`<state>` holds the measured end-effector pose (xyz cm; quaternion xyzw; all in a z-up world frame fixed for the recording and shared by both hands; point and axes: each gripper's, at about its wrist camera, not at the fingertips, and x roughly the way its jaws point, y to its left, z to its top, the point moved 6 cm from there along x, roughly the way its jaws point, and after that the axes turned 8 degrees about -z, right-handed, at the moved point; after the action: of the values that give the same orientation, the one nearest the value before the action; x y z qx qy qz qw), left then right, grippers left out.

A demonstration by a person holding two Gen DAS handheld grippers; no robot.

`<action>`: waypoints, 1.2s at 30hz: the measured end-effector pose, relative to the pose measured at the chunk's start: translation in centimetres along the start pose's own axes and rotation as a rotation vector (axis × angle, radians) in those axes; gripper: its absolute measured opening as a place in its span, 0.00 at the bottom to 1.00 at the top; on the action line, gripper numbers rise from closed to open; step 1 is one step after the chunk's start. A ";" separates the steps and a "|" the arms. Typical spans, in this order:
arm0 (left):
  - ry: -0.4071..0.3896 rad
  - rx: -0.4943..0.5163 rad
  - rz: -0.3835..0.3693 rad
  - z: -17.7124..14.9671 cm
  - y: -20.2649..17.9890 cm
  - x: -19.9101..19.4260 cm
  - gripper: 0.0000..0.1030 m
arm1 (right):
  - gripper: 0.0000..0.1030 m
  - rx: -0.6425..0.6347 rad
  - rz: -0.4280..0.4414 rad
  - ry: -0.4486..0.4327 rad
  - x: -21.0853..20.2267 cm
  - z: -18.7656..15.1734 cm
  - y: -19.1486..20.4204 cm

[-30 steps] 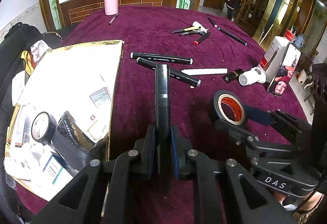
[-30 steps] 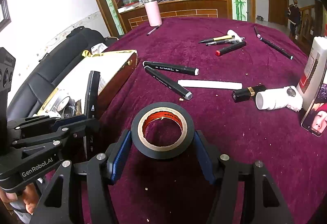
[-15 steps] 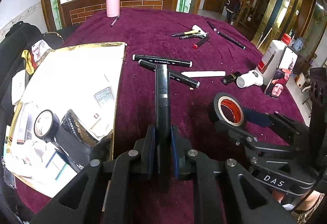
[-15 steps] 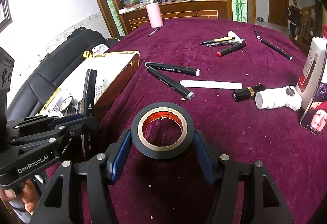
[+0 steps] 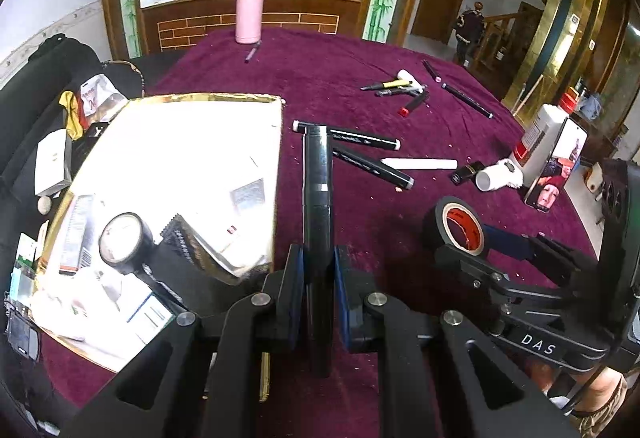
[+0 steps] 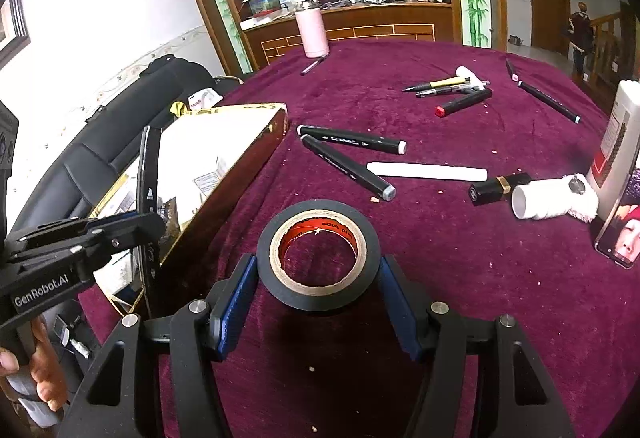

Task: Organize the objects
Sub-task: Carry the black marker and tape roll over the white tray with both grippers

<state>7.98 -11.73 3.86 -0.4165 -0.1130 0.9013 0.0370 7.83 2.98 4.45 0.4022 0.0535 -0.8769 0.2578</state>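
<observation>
Here the left claw [image 5: 318, 270] pinches a smooth cylindrical black marker [image 5: 317, 174].

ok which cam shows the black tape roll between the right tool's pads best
The right wrist view: the black tape roll sits centred between the right tool's blue pads, its whole ring and red core visible. The left wrist view shows it smaller, side-on, partly hidden.

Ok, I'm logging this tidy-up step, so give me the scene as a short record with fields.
left gripper: shut on a black marker
right gripper: shut on a black tape roll
box: gold-edged, open, left of both grippers, already holds another tape roll
loose on tablecloth: two black markers, white stick
</observation>
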 end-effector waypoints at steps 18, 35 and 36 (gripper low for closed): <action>-0.089 -0.042 0.103 2.9 5.3 -2.8 0.14 | 0.65 -0.063 0.009 -0.022 0.5 2.6 2.4; -0.128 -0.097 0.154 3.9 10.4 -4.8 0.14 | 0.65 -0.137 0.021 -0.045 0.8 5.1 5.7; -0.132 -0.104 0.158 4.0 10.9 -5.0 0.14 | 0.65 -0.138 0.022 -0.046 0.8 5.3 5.8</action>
<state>8.44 -23.76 7.52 -0.3653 -0.1285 0.9198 -0.0635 6.68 -3.93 8.02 0.3638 0.1036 -0.8772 0.2957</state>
